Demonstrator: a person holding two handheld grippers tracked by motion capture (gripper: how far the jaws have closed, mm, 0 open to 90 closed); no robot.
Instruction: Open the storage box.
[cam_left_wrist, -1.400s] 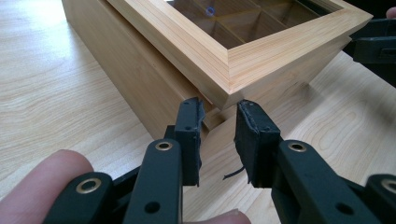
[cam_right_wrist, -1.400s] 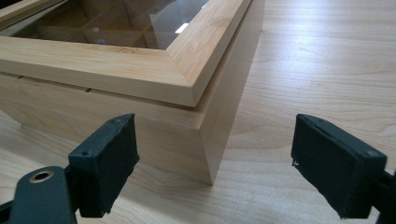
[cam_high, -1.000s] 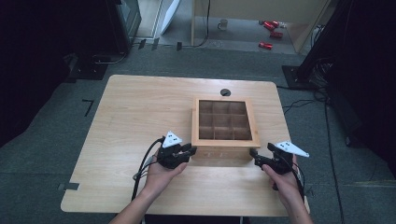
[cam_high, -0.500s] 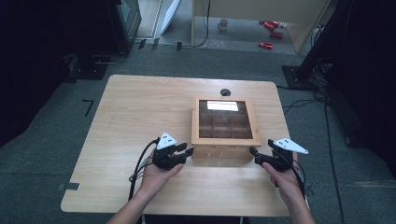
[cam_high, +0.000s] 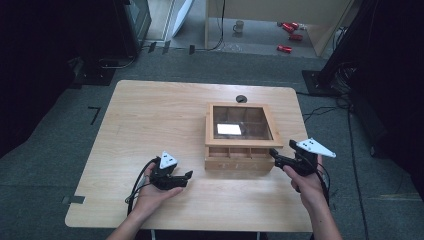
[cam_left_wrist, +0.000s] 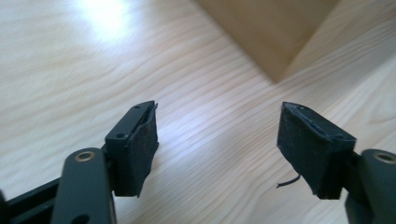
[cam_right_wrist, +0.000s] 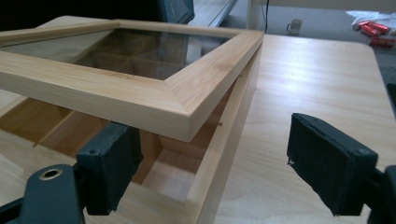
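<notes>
Two tools, both with jaws spread: left tool (cam_high: 186, 176) over pale-grained worktop (cam_high: 150, 115), right tool (cam_high: 274, 154) beside the square wooden box (cam_high: 235, 162) whose glass-paned lid (cam_right_wrist: 140, 88) stands ajar.

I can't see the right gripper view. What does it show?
A wooden box sits on a light wooden table, its glass-paned lid lifted partway so the wooden dividers inside show. The right gripper has its black jaws open; one jaw sits under the lid's front edge.
</notes>
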